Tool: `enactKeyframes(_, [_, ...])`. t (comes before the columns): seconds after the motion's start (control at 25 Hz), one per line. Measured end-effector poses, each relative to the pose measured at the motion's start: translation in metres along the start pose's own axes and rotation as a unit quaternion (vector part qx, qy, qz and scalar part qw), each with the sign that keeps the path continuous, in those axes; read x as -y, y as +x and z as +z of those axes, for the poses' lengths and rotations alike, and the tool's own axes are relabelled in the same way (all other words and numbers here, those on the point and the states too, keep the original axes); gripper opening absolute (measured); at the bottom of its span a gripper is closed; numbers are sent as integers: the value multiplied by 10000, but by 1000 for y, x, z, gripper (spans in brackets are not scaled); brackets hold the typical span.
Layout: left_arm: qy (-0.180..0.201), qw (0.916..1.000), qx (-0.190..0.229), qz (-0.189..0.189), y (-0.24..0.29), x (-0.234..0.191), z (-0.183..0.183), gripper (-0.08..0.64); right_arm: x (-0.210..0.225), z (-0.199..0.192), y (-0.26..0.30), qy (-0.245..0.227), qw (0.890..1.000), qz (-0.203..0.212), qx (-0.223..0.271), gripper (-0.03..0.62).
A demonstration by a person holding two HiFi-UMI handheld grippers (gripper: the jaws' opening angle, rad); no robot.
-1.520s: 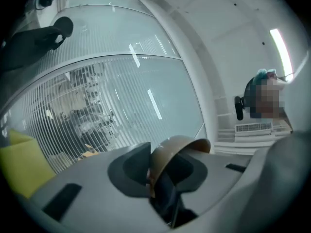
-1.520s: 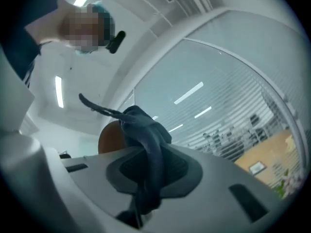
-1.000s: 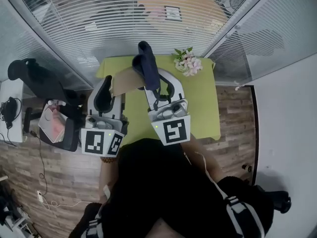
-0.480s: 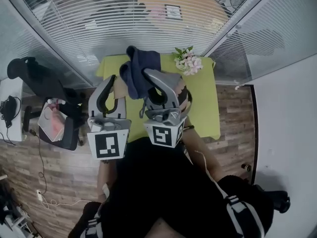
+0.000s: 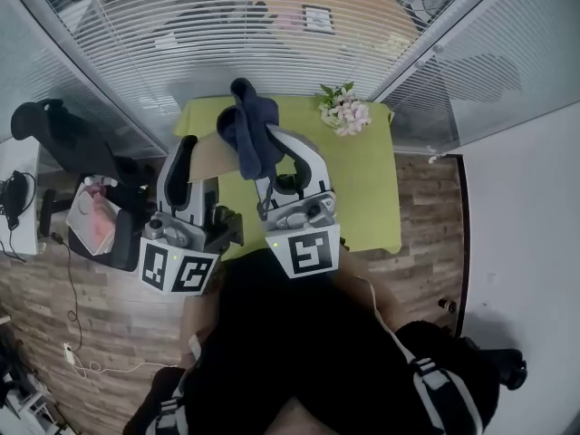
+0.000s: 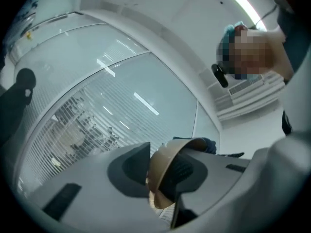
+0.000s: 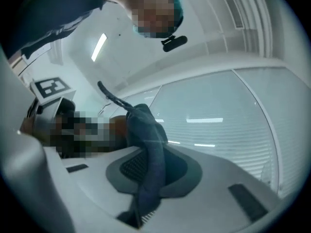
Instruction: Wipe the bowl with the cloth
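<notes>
The left gripper's (image 6: 158, 174) jaws have just been opening a little, yet they pinch the wall of the tan bowl (image 6: 167, 149), held up clear of the green surface (image 5: 362, 179). The right gripper's (image 7: 153, 171) jaws are clamped on the dark blue cloth (image 7: 146, 130), bunched upright past their tips. It sits just beside the bowl's rim, seemingly on the hollow side, so a short move leftward should start the wiping.

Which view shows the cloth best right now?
The right gripper view: the cloth fills the centre, clamped between the jaws of the right gripper. The head view shows it only as a small dark bunch beside the bowl. The left gripper view shows just a dark sliver past the bowl's rim.
</notes>
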State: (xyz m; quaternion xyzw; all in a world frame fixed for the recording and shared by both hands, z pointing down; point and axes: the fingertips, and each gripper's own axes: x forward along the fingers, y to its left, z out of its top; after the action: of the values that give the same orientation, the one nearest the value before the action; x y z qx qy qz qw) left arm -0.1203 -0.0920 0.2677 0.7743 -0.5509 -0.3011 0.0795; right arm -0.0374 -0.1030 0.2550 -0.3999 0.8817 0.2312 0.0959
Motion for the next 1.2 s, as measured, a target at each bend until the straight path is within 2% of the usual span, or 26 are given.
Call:
enactKeyframes(0.12, [-627, 9973, 282, -241, -3, -3, 4, 83, 2, 3, 1, 970, 9953, -11, 73, 44])
enactKeyframes(0.2, [-1116, 9912, 479, -518, -4, -3, 7, 87, 3, 6, 1, 1516, 9883, 20, 150, 48])
enactKeyframes(0.36, [-2087, 9710, 870, -781, -3, -4, 8, 91, 5, 6, -1, 2306, 9725, 256, 204, 51])
enactKeyframes(0.48, [-2764, 9496, 1176, -901, -5, -5, 7, 98, 5, 4, 1, 2963, 9544, 298, 209, 52])
enactKeyframes(0.52, [-2895, 9452, 1217, -897, -5, -7, 6, 100, 4, 2, 2, 3115, 9498, 255, 154, 54])
enactKeyframes(0.56, [-2922, 9452, 1178, -857, -5, -9, 3, 103, 4, -1, 2, 3150, 9489, 183, 58, 54])
enactKeyframes(0.6, [-2815, 9507, 1036, -792, -3, -10, -2, 109, 4, -6, 3, 3015, 9534, 108, -79, 54])
enactKeyframes(0.68, [-2204, 9722, 457, -641, 3, -13, -17, 115, 7, -18, 4, 2381, 9705, 38, -387, 44])
enactKeyframes(0.76, [-1208, 9914, -218, -459, 6, -14, -32, 118, 11, -26, 4, 1699, 9839, 27, -556, 41])
enactKeyframes(0.8, [-594, 9967, -469, -302, 6, -14, -37, 124, 13, -26, 4, 1296, 9898, -9, -586, 41])
enactKeyframes(0.84, [72, 9979, -635, -120, 4, -15, -40, 135, 14, -26, 2, 802, 9948, -51, -623, 40])
enactKeyframes(0.88, [741, 9946, -731, 42, 2, -14, -40, 137, 13, -27, -1, 195, 9975, -46, -682, 40])
enactKeyframes(0.92, [1361, 9874, -791, 163, 0, -13, -38, 137, 10, -28, -4, -498, 9961, 37, -734, 40])
enactKeyframes(1.0, [2303, 9679, -956, 316, 2, -10, -36, 135, 3, -28, -5, -1692, 9829, 259, -685, 41])
enactKeyframes(1.04, [2576, 9594, -1082, 390, 5, -10, -38, 134, 1, -26, -4, -2117, 9748, 324, -626, 41])
enactKeyframes(1.08, [2706, 9538, -1215, 476, 7, -11, -41, 113, -2, -23, -4, -2487, 9662, 370, -569, 41])
enactKeyframes(1.12, [2684, 9525, -1328, 556, 9, -14, -46, 92, -6, -21, -5, -2820, 9571, 419, -513, 41])
enactKeyframes(1.16, [2481, 9567, -1400, 606, 9, -17, -51, 77, -11, -20, -5, -3095, 9486, 468, -458, 41])
enactKeyframes(1.2, [2110, 9649, -1431, 621, 8, -19, -57, 37, -15, -20, -5, -3287, 9422, 504, -409, 43])
